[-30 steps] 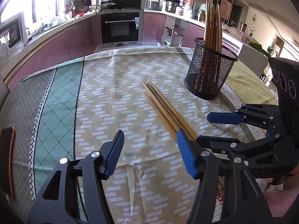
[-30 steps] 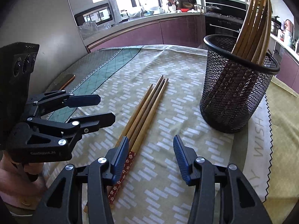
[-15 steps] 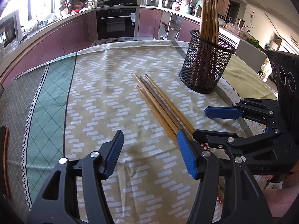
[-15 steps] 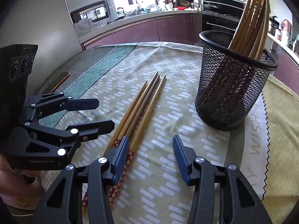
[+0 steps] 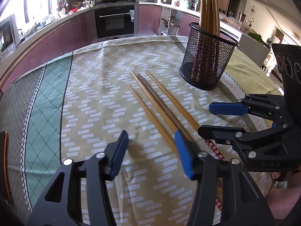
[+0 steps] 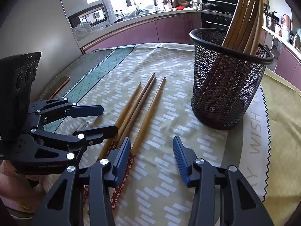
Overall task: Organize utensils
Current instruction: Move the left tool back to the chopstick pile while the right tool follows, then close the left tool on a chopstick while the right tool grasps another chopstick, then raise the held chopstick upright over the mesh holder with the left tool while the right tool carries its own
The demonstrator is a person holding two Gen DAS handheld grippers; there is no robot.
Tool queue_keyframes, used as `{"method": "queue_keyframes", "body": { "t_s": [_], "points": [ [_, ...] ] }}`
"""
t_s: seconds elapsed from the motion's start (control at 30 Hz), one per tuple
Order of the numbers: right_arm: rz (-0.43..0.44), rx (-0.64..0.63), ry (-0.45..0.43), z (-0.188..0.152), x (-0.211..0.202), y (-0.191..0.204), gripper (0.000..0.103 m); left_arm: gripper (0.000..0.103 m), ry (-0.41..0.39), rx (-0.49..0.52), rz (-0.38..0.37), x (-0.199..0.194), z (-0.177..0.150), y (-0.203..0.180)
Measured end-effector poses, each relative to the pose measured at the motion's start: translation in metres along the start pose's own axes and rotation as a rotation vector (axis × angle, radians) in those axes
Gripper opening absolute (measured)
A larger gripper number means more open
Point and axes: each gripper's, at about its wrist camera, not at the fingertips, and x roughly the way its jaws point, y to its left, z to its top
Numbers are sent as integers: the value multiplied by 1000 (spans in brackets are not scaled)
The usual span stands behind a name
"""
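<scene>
Several wooden chopsticks (image 5: 160,109) (image 6: 139,109) with red patterned ends lie side by side on the tablecloth. A black mesh holder (image 5: 207,62) (image 6: 225,86) stands beyond them to the right, with several more chopsticks upright in it. My left gripper (image 5: 151,133) (image 6: 109,119) hovers low at the near ends, jaws closing. Only cloth lies between them, and the sticks run under its right pad. My right gripper (image 6: 152,140) (image 5: 205,118) is open just right of the bundle, its left finger over the red ends, nothing gripped.
The tablecloth (image 5: 105,86) has a green and grey band on the left. A dark wooden piece (image 5: 4,169) (image 6: 58,86) sits at the table's left edge. Kitchen counters and an oven (image 5: 114,20) stand behind the table.
The left gripper's jaws have narrowed. The rightmost chopstick now lies a little apart from the others. The right gripper has kept its place.
</scene>
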Motion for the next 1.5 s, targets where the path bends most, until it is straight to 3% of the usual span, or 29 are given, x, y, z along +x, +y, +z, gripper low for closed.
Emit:
{"method": "queue_keyframes", "body": {
  "t_s": [0.2,0.37,0.57,0.63,0.87,0.93,1.07,1.23,1.5],
  "points": [
    [-12,-13,3,2,2,2,45,41,11,13,5,1,0,2],
    [-30,-36,8,7,7,5,43,28,10,2,-2,0,0,7],
    [-53,-64,12,13,14,10,36,18,3,-12,-6,2,1,10],
    [-58,-59,12,14,14,9,29,16,-1,-16,-3,1,1,11],
    [-20,10,12,13,12,-5,10,13,-5,-18,-7,-2,-1,14],
    [-8,30,10,13,11,-8,7,24,6,-22,9,-1,-2,15],
    [9,51,4,11,9,-12,6,23,1,-10,25,0,-2,12],
    [38,70,-12,9,3,-17,6,10,-11,-39,35,-1,-1,14],
    [92,45,-30,8,-7,-13,6,8,-58,-3,-27,-17,-3,5]
  ]
}}
